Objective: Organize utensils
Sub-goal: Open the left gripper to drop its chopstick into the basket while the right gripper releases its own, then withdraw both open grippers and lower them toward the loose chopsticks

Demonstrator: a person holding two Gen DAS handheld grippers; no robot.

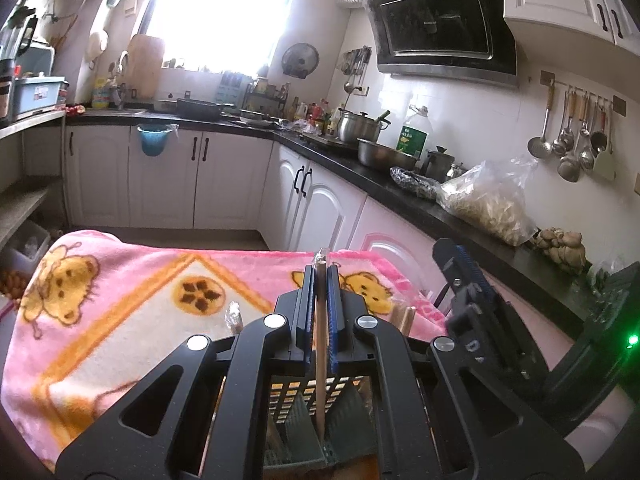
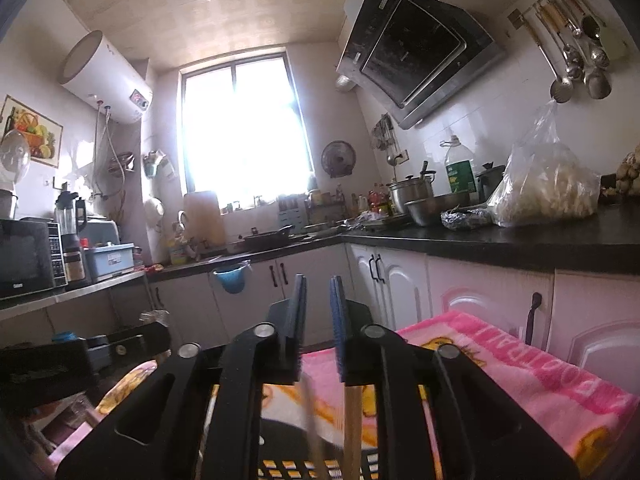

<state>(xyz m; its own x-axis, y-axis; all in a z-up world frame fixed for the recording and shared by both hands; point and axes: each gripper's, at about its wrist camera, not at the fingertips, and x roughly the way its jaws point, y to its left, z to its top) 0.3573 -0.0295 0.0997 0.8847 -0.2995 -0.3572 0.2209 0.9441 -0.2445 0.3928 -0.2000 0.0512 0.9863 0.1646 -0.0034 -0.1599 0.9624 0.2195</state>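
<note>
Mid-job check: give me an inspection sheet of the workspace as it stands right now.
Surface: pink bear-print blanket covering the work area.
Job's things: wooden stick standing into the black slotted utensil holder; more wooden sticks beside it.
Clutter: small clear bottle on the blanket.
Grippers: left gripper shut on the stick; right gripper open, holding nothing.
Cables: nothing seen.
Surroundings: black countertop with bagged food, pots, oil bottle; hanging ladles; range hood.

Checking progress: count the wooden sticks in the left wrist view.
3. One stick clamped in the left tool over the black basket; two tips just right of it. Others may be hidden.
</note>
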